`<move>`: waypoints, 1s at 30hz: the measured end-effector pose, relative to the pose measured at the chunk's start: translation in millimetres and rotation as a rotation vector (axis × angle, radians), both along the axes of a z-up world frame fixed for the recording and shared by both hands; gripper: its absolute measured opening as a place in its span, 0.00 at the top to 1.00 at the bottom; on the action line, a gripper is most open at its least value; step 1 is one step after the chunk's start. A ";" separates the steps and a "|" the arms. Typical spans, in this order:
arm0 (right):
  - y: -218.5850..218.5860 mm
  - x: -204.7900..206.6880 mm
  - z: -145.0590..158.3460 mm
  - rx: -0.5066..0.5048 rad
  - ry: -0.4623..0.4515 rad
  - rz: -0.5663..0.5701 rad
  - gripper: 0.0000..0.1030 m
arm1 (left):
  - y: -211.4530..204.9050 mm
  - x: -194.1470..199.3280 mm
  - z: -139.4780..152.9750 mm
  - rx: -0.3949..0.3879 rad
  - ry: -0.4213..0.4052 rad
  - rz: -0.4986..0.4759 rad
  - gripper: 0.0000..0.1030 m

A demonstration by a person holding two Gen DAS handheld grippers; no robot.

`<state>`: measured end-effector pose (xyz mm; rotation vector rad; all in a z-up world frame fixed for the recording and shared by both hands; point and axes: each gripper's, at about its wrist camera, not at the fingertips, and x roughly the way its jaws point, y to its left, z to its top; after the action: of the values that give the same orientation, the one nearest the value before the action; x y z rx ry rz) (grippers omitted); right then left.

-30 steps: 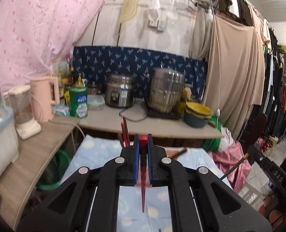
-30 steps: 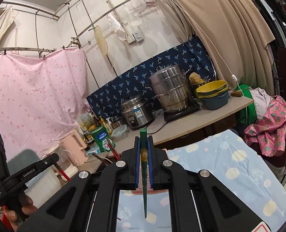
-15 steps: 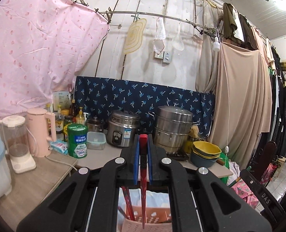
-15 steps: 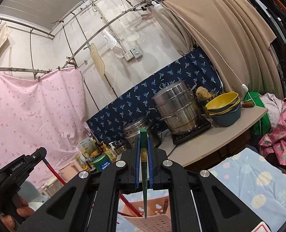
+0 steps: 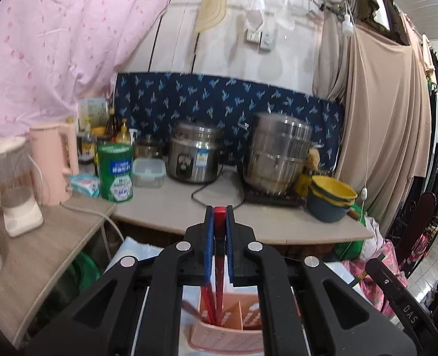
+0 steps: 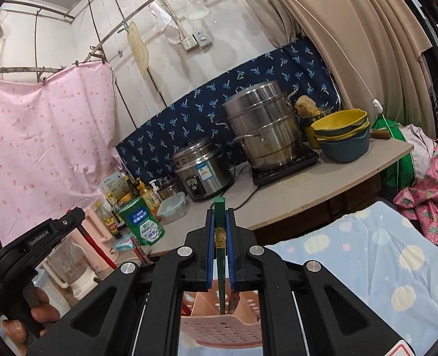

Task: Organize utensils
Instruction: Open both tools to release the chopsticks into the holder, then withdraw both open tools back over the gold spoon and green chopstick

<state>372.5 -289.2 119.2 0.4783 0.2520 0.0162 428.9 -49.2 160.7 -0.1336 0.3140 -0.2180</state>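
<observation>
My left gripper (image 5: 219, 216) is shut on a red chopstick (image 5: 219, 267) held upright, its lower end inside a pink perforated utensil holder (image 5: 233, 330). Another red chopstick (image 5: 207, 302) stands in the same compartment. My right gripper (image 6: 219, 216) is shut on a green chopstick (image 6: 221, 255), its tip down in the pink holder (image 6: 219, 330), beside a brownish utensil (image 6: 233, 301). The left gripper's body (image 6: 35, 246) shows at the left of the right wrist view.
The holder sits on a light blue spotted cloth (image 6: 367, 261). Behind is a counter (image 5: 219, 207) with a rice cooker (image 5: 193, 157), steel steamer pot (image 5: 278, 154), stacked bowls (image 5: 330, 198), green tin (image 5: 115, 172), pink kettle (image 5: 55, 163) and blender (image 5: 14, 184).
Both grippers have lowered their chopsticks over and into the pink holder. The views first tilted up toward the wall, then back down slightly.
</observation>
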 end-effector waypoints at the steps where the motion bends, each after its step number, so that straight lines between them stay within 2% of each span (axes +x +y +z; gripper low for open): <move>1: 1.2 0.0 -4.8 0.003 0.014 0.008 0.92 | 0.0 -0.7 -5.4 0.006 0.012 0.001 0.93; 7: 10.6 -5.3 -20.0 -0.017 0.064 0.037 0.92 | -1.0 -10.7 -17.7 0.033 0.040 0.001 0.91; 9: 12.0 -8.3 -22.4 -0.022 0.077 0.042 0.89 | -0.9 -13.6 -19.6 0.039 0.051 0.009 0.70; 12: 13.4 -16.6 -23.3 -0.033 0.080 0.039 0.81 | 2.3 -21.1 -21.4 0.035 0.056 0.019 0.55; 20: 14.6 -48.2 -27.9 -0.022 0.103 0.056 0.72 | 10.9 -53.5 -28.9 0.033 0.122 -0.010 0.37; 25: 21.2 -78.3 -40.8 0.007 0.148 0.094 0.71 | 10.8 -83.6 -39.7 0.059 0.175 -0.043 0.35; 30: 32.8 -115.0 -59.2 0.023 0.203 0.127 0.70 | 11.4 -120.1 -62.9 0.069 0.255 -0.078 0.35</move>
<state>257.6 -256.4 59.9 0.4869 0.4816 0.0947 308.8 -37.8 97.9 -0.0810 0.5804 -0.2678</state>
